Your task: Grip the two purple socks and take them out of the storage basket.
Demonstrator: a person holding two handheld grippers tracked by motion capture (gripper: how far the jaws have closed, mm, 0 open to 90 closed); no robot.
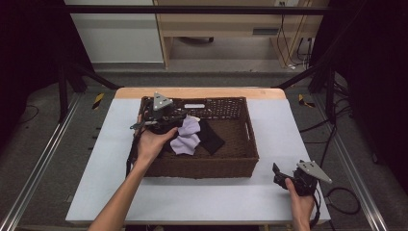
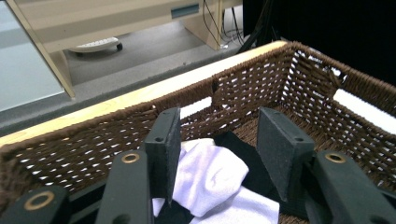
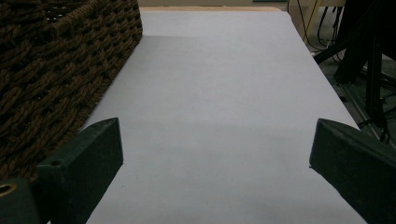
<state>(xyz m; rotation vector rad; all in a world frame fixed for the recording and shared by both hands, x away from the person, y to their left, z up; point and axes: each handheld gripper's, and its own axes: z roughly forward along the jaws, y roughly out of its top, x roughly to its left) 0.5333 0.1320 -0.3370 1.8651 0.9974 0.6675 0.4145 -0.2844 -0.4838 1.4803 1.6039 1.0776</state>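
My left claw [image 2: 215, 154] hung spread over the pale cloth [image 1: 186, 137] in the basket [image 1: 202, 166], left side. Closing carelessly, I judged, might pinch the black cloth [image 1: 210, 137] too. My right claw [image 1: 284, 174] rested spread on the surface [image 1: 269, 202], near right.

Sitting toward the table's [image 1: 96, 187] far edge: brown woven basket [image 1: 202, 166], holding a lilac cloth [image 1: 186, 137] partly overlapping a black cloth [image 1: 210, 137]. Hovering over the basket's left far corner: left gripper [image 1: 180, 115], jaws just beside the lilac cloth. Resting near the table's near right corner: right gripper [image 1: 277, 172], well apart from the basket.
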